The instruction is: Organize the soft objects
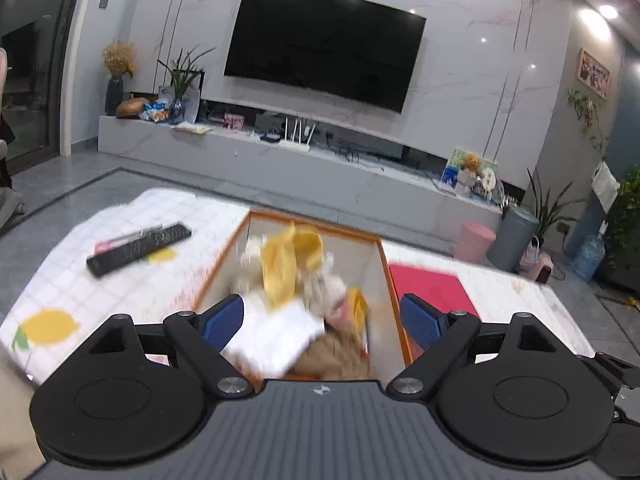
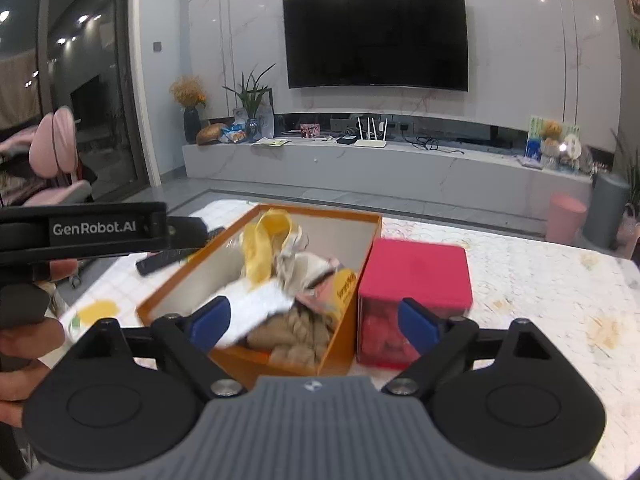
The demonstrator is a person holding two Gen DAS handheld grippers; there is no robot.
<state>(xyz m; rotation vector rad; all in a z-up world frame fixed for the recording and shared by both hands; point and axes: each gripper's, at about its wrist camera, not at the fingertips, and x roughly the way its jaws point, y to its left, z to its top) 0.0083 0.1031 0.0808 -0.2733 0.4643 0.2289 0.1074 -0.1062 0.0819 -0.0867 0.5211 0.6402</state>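
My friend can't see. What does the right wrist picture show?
The open right gripper hovers near an orange box stuffed with soft cloth things. A pink box stands beside it on the table.

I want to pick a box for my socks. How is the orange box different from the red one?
The orange box is open on top, with no lid on it, while the red box has a red lid closed over it. The orange box looks longer and wider; the red box looks smaller and squarer. Soft things show piled inside the orange box; the red box's see-through side shows only blurry red stuff. Both sit side by side on the table.
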